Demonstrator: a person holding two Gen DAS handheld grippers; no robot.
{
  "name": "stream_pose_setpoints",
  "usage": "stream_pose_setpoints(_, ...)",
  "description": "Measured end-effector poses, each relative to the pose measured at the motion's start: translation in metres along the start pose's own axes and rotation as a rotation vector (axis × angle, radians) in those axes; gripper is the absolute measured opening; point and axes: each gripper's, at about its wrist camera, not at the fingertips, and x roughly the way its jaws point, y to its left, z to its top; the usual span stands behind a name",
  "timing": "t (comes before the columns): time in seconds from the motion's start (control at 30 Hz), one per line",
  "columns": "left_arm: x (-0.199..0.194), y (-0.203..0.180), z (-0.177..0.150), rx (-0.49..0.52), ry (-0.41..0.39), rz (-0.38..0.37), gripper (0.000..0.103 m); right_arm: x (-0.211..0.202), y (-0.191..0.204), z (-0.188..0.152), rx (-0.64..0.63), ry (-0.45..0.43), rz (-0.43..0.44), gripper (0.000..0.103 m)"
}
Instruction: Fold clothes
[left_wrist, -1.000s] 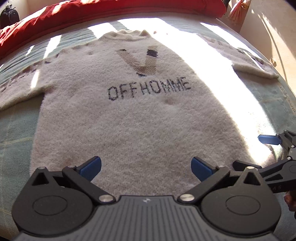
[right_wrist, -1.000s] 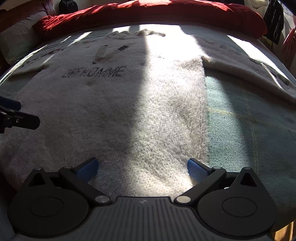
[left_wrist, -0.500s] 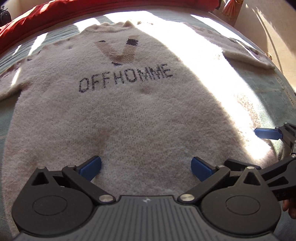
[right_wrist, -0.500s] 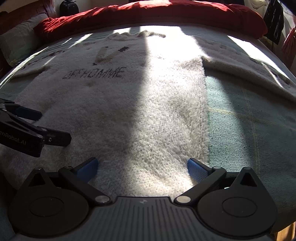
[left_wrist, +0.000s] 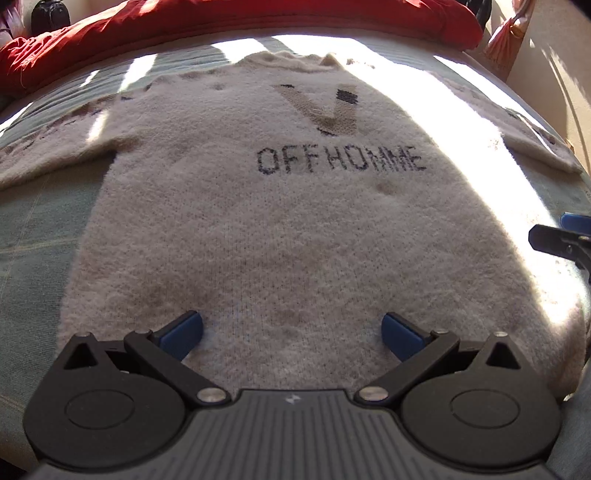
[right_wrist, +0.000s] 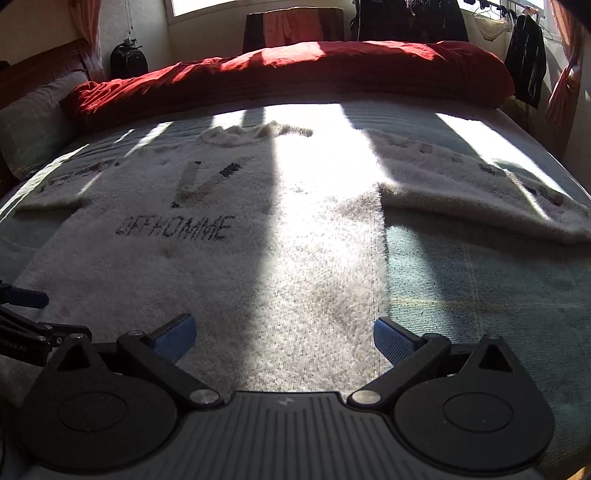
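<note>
A fuzzy cream sweater (left_wrist: 288, 221) with dark "OFFHOMME" lettering lies flat, front up, on a pale green bedspread (left_wrist: 33, 229), both sleeves spread out sideways. My left gripper (left_wrist: 291, 334) hovers open over the hem, left of centre, nothing between its blue pads. My right gripper (right_wrist: 282, 338) is open too, above the hem near the sweater (right_wrist: 229, 266) right side seam. Each gripper shows at the edge of the other's view: the right gripper (left_wrist: 565, 240) and the left gripper (right_wrist: 26, 314).
A rumpled red duvet (right_wrist: 288, 74) lies along the far side of the bed. A grey pillow (right_wrist: 33, 122) sits at the far left by the headboard. Dark clothes (right_wrist: 524, 70) hang at the right by a window. Strong sun bands cross the bedspread (right_wrist: 480, 295).
The left gripper swung in toward the sweater's middle, then drew back to the left and away. The right gripper tipped up and pulled back, so more of the room shows.
</note>
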Motion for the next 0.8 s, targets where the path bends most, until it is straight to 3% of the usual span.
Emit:
stream_pose_setpoints(0.13,0.001,0.004,-0.002,-0.029,-0.012,-0.018,0.102,0.028,-0.008,0.053,0.052,-0.045,-0.008,0.103)
stream_pose_setpoints(0.23,0.002,0.003,0.001,-0.013,0.004,-0.017,0.103,0.071,-0.010,0.088,0.086,-0.034,-0.017,0.103)
stream_pose_setpoints(0.37,0.003,0.010,0.003,-0.029,0.015,-0.053,0.102,0.120,-0.015,0.110,0.162,0.014,-0.003,0.103)
stream_pose_setpoints(0.53,0.002,0.016,0.003,-0.050,0.008,-0.079,0.102,0.136,-0.024,0.094,0.210,0.084,-0.030,0.103)
stream_pose_setpoints(0.8,0.003,0.014,0.001,-0.062,-0.012,-0.058,0.102,0.076,-0.014,0.036,0.178,0.148,0.000,0.103)
